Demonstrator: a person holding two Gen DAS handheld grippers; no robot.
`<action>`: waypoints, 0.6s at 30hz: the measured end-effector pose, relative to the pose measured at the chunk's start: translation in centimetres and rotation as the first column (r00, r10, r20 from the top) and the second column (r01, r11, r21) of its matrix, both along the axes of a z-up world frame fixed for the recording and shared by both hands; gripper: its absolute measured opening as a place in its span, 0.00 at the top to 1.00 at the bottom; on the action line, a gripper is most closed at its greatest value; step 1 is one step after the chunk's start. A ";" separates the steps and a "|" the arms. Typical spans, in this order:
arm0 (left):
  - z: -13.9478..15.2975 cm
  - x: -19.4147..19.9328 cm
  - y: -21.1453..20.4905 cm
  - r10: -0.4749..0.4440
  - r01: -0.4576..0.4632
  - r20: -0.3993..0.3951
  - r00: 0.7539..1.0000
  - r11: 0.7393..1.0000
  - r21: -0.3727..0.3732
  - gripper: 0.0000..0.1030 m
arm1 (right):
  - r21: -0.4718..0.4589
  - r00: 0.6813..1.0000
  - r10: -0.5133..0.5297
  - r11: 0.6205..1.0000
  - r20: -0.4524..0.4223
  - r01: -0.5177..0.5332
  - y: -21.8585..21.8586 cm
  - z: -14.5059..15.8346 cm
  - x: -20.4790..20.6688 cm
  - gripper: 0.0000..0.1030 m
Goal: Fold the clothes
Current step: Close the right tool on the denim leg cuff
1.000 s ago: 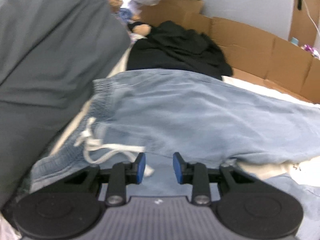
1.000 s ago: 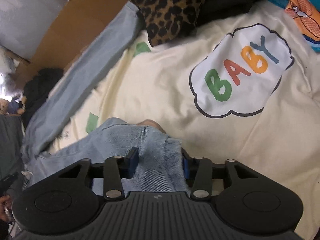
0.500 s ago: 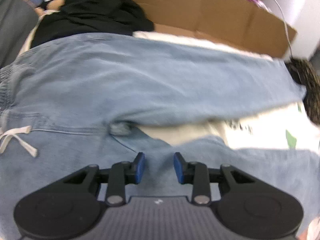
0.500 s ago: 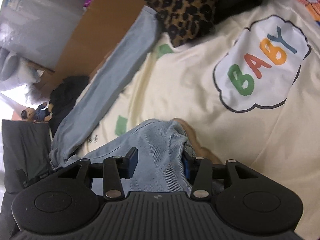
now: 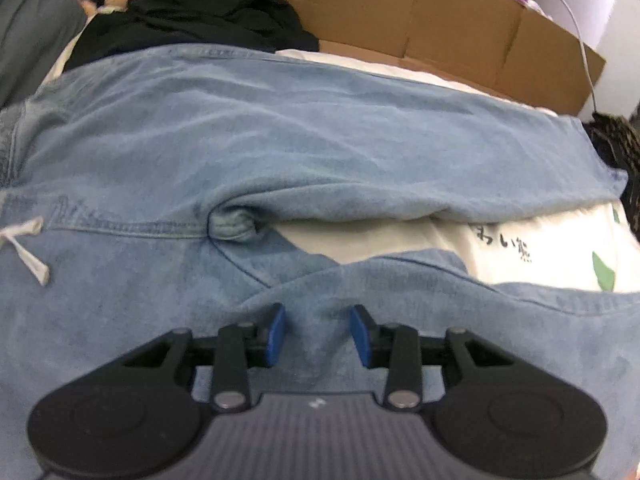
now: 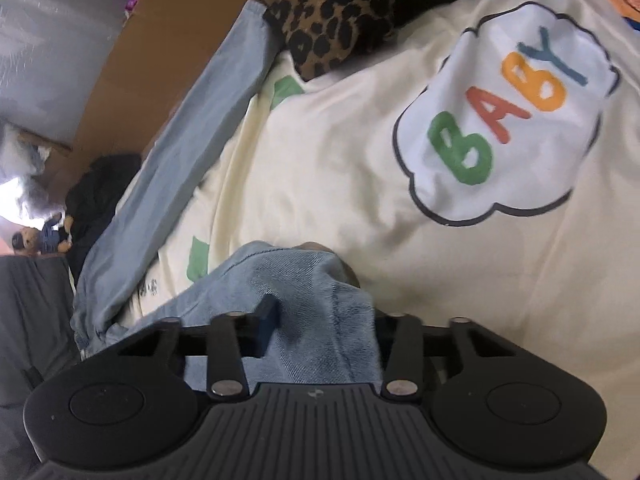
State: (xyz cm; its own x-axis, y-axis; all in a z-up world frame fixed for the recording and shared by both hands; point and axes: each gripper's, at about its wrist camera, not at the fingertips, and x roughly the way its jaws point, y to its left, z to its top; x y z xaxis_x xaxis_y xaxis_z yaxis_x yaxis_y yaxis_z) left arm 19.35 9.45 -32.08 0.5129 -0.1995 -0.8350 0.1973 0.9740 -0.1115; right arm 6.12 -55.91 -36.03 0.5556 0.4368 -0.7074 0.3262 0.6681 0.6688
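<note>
While the right gripper pinches the jeans' hem over the sheet, its jaws just closing, the left gripper, jaws spread and opening, should clamp the near leg before folding.

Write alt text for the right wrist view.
The right tongs are closed on the bunched hem of a light blue denim trouser leg, over a cream bedsheet with a cloud patch reading BABY. The other leg stretches toward a leopard-print garment beside cardboard.
</note>
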 end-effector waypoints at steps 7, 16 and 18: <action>-0.6 0.4 0.0 0.002 -0.002 0.011 1.000 1.000 0.004 0.59 | 0.040 0.988 -0.016 0.999 0.154 0.010 -0.3 3.4 -2.4 0.84; -0.7 0.3 0.2 0.007 -0.007 0.018 1.000 1.000 -0.009 0.59 | 0.047 0.987 0.049 0.997 0.152 -0.057 2.5 3.4 -1.9 0.84; -0.8 0.4 0.3 0.012 -0.011 0.017 1.000 1.000 -0.014 0.59 | 0.030 0.988 0.062 0.997 0.138 -0.067 3.2 3.2 -1.8 0.81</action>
State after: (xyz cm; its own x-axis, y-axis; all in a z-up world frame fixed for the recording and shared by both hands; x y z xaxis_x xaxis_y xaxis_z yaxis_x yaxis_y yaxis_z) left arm 19.72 9.76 -32.83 0.5292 -0.2048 -0.8234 0.1881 0.9746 -0.1215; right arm 4.37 -52.73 -32.86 0.6164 0.4975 -0.6104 0.1867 0.6607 0.7271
